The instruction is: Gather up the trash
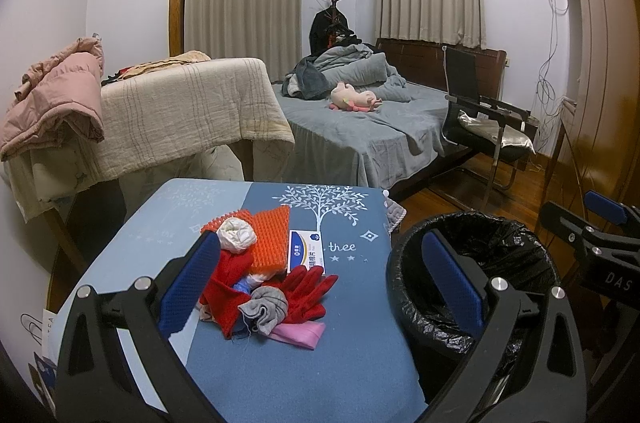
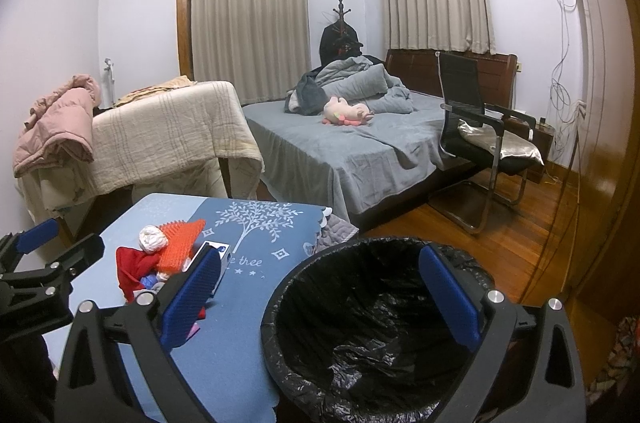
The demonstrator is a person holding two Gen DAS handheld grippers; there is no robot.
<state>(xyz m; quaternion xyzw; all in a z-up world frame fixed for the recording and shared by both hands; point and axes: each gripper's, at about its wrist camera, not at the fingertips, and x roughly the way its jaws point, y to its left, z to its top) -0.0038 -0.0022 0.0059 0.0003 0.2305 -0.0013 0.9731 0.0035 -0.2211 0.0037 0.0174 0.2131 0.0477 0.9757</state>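
Two grippers: both held above the near edge of the scene, each with its blue-padded fingers spread wide
Left gripper (image 1: 320, 287): jaws far apart and holding nothing; it hangs over the clutter pile, its left finger pad (image 1: 188, 287) over the pile's left side, its right finger over the bin's rim
Right gripper (image 2: 320, 297): jaws likewise wide and empty; it looks down into the bin, its left pad (image 2: 190, 297) in front of the small box
Trash pile (image 1: 264, 279): heaped in the middle of the blue tablecloth (image 1: 320, 375), well short of the bin
Pile contents: a crumpled white paper ball (image 1: 237, 235) on top of an orange bristled mat (image 1: 270, 241); a white and blue box (image 1: 306, 250) just right of the mat; a red glove (image 1: 306, 293) in front; a balled grey sock (image 1: 266, 307) resting on the glove; a pink strip (image 1: 298, 334), possibly cloth, nearest the camera
Trash bin (image 2: 384, 327): round, lined with a black bag, standing just beside the table's right edge; only crumpled liner shows inside
Tablecloth print: a white tree (image 1: 320, 203) and the word "tree"
Background: bed (image 2: 360, 151) with grey sheets, a pink plush toy (image 2: 346, 111) on it, a black chair (image 2: 476, 127) beside it, and a pink jacket (image 1: 52, 103) draped at left
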